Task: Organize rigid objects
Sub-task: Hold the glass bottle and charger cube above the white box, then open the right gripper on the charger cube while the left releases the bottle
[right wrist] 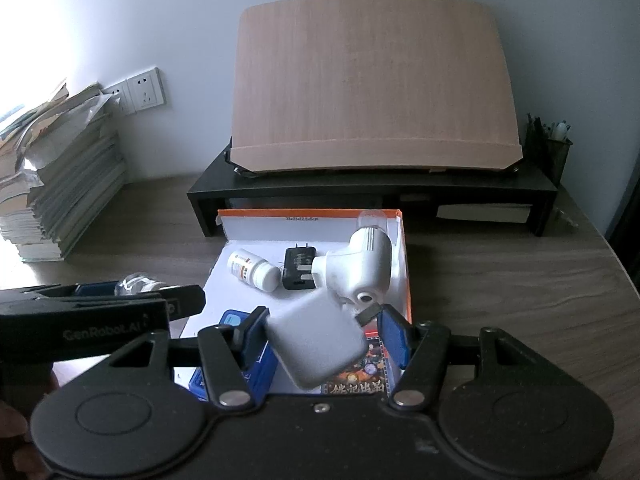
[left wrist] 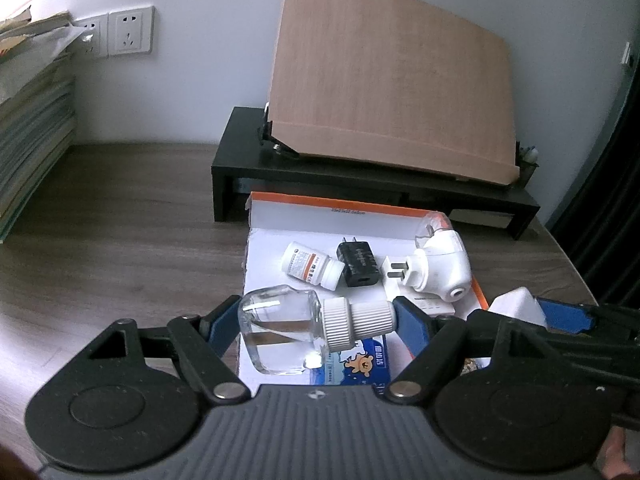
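Observation:
My left gripper (left wrist: pixel 318 316) is shut on a clear glass bottle (left wrist: pixel 280 328) with a white ribbed cap, held sideways above the near edge of the white box (left wrist: pixel 352 220) with an orange rim. My right gripper (right wrist: pixel 320 340) is shut on a flat white charger block (right wrist: pixel 316 340), tilted, above the box's near right part. In the box lie a white pill bottle (left wrist: pixel 310 266), a black plug adapter (left wrist: pixel 358 264) and a white plug-in device (left wrist: pixel 440 270). They also show in the right wrist view: pill bottle (right wrist: pixel 252 270), adapter (right wrist: pixel 298 268), device (right wrist: pixel 360 268).
A black riser (right wrist: pixel 372 190) with a tilted wooden board (right wrist: pixel 372 92) stands behind the box. A stack of books and papers (right wrist: pixel 60 184) sits at the far left by wall sockets (right wrist: pixel 140 90). A mesh pen holder (right wrist: pixel 548 152) is at the right. Flat packets (right wrist: pixel 356 376) lie under the grippers.

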`<act>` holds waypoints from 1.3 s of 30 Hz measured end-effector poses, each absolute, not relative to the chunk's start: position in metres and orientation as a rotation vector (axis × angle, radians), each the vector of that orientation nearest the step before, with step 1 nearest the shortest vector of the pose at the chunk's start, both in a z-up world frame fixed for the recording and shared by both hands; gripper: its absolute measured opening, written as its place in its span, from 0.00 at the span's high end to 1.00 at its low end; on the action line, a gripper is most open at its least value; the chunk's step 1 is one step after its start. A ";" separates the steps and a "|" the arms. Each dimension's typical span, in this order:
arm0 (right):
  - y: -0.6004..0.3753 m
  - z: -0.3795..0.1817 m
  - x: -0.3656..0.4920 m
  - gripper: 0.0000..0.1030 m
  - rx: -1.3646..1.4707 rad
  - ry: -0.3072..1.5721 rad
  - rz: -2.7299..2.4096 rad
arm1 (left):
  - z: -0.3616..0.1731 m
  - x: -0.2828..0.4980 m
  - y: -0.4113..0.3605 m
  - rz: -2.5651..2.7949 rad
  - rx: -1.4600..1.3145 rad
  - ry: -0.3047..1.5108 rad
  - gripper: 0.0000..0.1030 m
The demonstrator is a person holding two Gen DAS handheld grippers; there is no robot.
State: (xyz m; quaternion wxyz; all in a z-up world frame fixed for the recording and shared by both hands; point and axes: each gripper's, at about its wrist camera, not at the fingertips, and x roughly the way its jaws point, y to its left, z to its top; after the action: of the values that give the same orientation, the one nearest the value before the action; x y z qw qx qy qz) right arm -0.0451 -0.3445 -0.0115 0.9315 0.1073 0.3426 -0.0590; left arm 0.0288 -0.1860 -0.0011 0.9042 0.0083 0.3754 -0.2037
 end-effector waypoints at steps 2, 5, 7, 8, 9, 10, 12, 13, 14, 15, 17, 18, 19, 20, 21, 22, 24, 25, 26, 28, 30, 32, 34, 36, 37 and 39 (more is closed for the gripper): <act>-0.344 -0.013 -0.043 0.44 0.218 0.706 -0.121 | -0.002 0.029 -0.186 -0.419 0.016 0.777 0.21; -0.344 -0.016 -0.041 0.44 0.212 0.715 -0.125 | -0.004 0.030 -0.185 -0.418 0.017 0.779 0.21; -0.347 -0.015 -0.043 0.44 0.230 0.703 -0.131 | -0.005 0.031 -0.183 -0.417 0.015 0.782 0.21; -0.349 -0.014 -0.043 0.44 0.235 0.697 -0.137 | -0.005 0.032 -0.183 -0.416 0.016 0.783 0.21; -0.351 -0.013 -0.044 0.44 0.236 0.688 -0.148 | -0.005 0.033 -0.183 -0.417 0.015 0.785 0.21; -0.353 -0.011 -0.045 0.44 0.236 0.682 -0.155 | -0.006 0.033 -0.183 -0.419 0.014 0.786 0.21; -0.357 -0.009 -0.048 0.44 0.240 0.670 -0.168 | -0.006 0.033 -0.184 -0.424 0.016 0.788 0.21; -0.360 -0.008 -0.051 0.44 0.243 0.666 -0.176 | -0.007 0.033 -0.186 -0.430 0.018 0.790 0.21; -0.362 -0.008 -0.053 0.44 0.247 0.663 -0.184 | -0.007 0.034 -0.188 -0.434 0.020 0.792 0.21; -0.364 -0.007 -0.055 0.44 0.250 0.660 -0.192 | -0.007 0.034 -0.190 -0.439 0.023 0.793 0.21; -0.366 -0.006 -0.060 0.44 0.252 0.656 -0.204 | -0.009 0.034 -0.195 -0.451 0.028 0.797 0.21; -0.367 -0.006 -0.063 0.44 0.250 0.654 -0.210 | -0.010 0.035 -0.198 -0.459 0.029 0.798 0.21; -0.368 -0.006 -0.065 0.44 0.249 0.653 -0.212 | -0.010 0.035 -0.201 -0.468 0.032 0.798 0.21; -0.368 -0.005 -0.068 0.43 0.248 0.651 -0.214 | -0.011 0.036 -0.204 -0.475 0.035 0.798 0.21; -0.369 -0.004 -0.071 0.42 0.247 0.650 -0.215 | -0.012 0.037 -0.207 -0.481 0.038 0.797 0.21; -0.370 -0.004 -0.073 0.41 0.243 0.646 -0.218 | -0.012 0.038 -0.211 -0.484 0.040 0.797 0.21; -0.370 -0.003 -0.078 0.40 0.235 0.643 -0.225 | -0.014 0.042 -0.219 -0.494 0.041 0.795 0.21; -0.371 -0.002 -0.080 0.40 0.233 0.642 -0.226 | -0.014 0.043 -0.222 -0.498 0.043 0.793 0.21; -0.372 -0.002 -0.082 0.40 0.232 0.641 -0.228 | -0.015 0.044 -0.226 -0.504 0.047 0.793 0.21; -0.375 -0.001 -0.086 0.37 0.232 0.637 -0.231 | -0.017 0.045 -0.234 -0.515 0.053 0.794 0.20; -0.378 0.000 -0.089 0.37 0.233 0.634 -0.228 | -0.018 0.046 -0.240 -0.513 0.062 0.802 0.20; -0.381 0.000 -0.092 0.37 0.230 0.630 -0.223 | -0.018 0.044 -0.244 -0.505 0.068 0.797 0.14; -0.385 0.000 -0.094 0.36 0.230 0.628 -0.213 | -0.016 0.042 -0.246 -0.491 0.068 0.790 0.11; -0.388 0.000 -0.096 0.36 0.228 0.624 -0.199 | -0.014 0.040 -0.246 -0.473 0.063 0.789 0.10; -0.390 0.000 -0.097 0.36 0.227 0.624 -0.191 | -0.013 0.039 -0.246 -0.462 0.058 0.791 0.10; -0.393 -0.001 -0.099 0.33 0.222 0.620 -0.173 | -0.010 0.035 -0.246 -0.432 0.049 0.792 0.09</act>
State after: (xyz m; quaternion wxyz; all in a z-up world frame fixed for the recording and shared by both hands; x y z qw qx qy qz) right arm -0.0991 -0.3931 -0.0011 0.9426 0.1087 0.3041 -0.0847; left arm 0.0351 -0.2458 -0.0101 0.8998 0.0236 0.3825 -0.2086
